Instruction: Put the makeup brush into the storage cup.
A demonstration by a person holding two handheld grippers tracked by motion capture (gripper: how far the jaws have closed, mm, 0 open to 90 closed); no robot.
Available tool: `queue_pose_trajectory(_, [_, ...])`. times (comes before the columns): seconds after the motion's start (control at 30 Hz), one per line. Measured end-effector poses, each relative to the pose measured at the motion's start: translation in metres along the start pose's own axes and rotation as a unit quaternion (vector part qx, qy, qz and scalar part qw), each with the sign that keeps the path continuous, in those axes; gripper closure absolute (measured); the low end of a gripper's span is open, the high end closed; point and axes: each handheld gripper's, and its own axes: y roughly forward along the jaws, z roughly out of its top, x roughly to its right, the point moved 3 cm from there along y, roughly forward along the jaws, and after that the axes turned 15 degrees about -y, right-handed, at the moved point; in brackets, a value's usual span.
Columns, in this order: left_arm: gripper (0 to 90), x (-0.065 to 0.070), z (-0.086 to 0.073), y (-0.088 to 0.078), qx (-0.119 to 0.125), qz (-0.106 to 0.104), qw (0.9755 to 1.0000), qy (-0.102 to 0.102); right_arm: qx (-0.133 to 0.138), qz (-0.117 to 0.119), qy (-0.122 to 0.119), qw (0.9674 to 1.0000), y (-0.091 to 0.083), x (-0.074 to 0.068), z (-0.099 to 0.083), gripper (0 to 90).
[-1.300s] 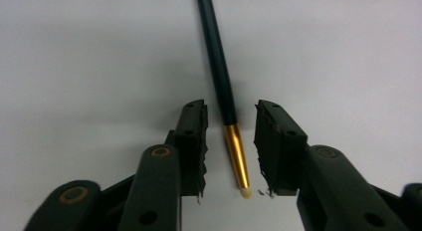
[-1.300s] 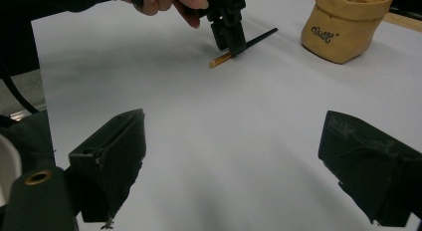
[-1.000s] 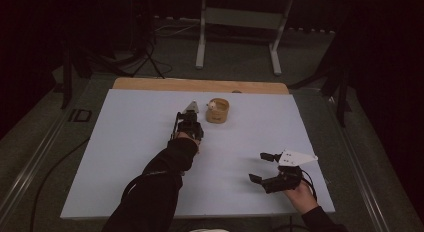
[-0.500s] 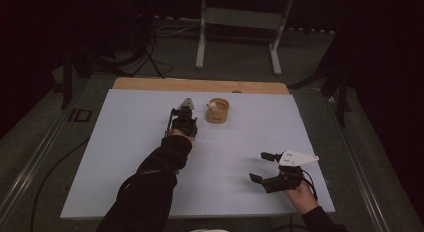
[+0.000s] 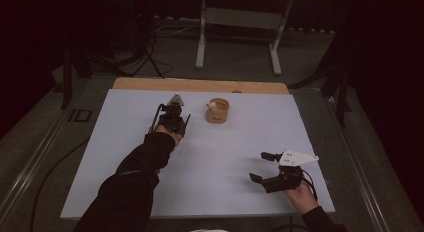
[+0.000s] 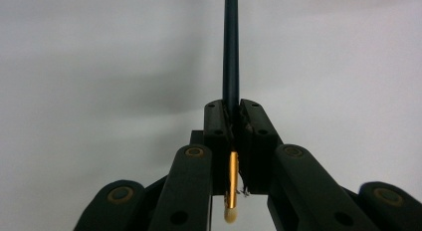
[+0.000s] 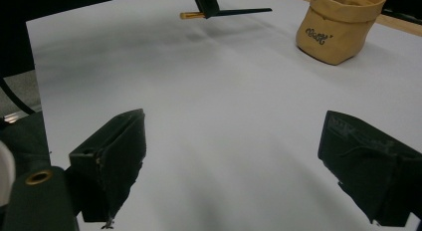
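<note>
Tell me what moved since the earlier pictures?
The left gripper slid left across the white table, away from the small tan fabric pouch. Its jaws have just been closing and are shut on a thin dark pencil with a gold band and pale eraser. The right gripper stayed put with jaws open, and the pouch stayed too.

A: The pouch (image 7: 339, 26) beside the pencil (image 6: 231, 52): cloth?

B: Tan, matt fabric, printed lettering. The pencil looks dark and smooth, with a shiny gold metal band and pale rubber tip.

A: And the table (image 5: 240, 157) under the pouch?

B: Matt white sheet; bare wood strip behind it.
</note>
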Motion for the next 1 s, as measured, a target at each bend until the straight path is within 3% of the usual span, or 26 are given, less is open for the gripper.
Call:
queue_pose_trajectory(0.23, [83.9, -0.013, -0.011, -0.006, -0.017, -0.001, 0.9986, 0.049, -0.001, -0.001, -0.001, 1.0000, 0.000, 0.000, 0.000, 11.6])
queue_pose_trajectory(0.37, [83.8, -0.017, -0.017, -0.010, -0.018, -0.005, 0.9979, 0.062, -0.001, 0.000, -0.001, 1.0000, 0.000, 0.000, 0.000, 11.6])
queue_pose_trajectory(0.43, [83.8, -0.019, -0.027, -0.013, -0.026, -0.006, 0.9956, 0.090, -0.002, 0.001, 0.000, 1.0000, 0.001, 0.000, 0.000, 11.7])
queue_pose_trajectory(0.6, [83.8, -0.020, -0.041, -0.019, -0.022, -0.001, 0.9915, 0.129, -0.005, 0.008, -0.001, 1.0000, 0.002, -0.001, 0.000, 11.7])
queue_pose_trajectory(0.7, [83.8, -0.019, -0.048, -0.021, -0.019, -0.005, 0.9864, 0.163, -0.006, 0.009, -0.004, 0.9999, 0.002, -0.001, 0.000, 13.7])
queue_pose_trajectory(0.83, [83.8, -0.021, -0.054, -0.021, -0.026, -0.025, 0.9813, 0.189, -0.004, 0.009, -0.001, 1.0000, 0.002, -0.001, 0.000, 13.7])
queue_pose_trajectory(0.93, [83.8, -0.021, -0.059, -0.020, -0.033, -0.039, 0.9749, 0.217, -0.006, 0.009, -0.002, 0.9999, 0.002, -0.001, 0.000, 13.7])
queue_pose_trajectory(1.0, [83.8, -0.020, -0.063, -0.020, -0.039, -0.036, 0.9698, 0.238, -0.006, 0.009, -0.002, 0.9999, 0.002, -0.001, 0.000, 13.7])
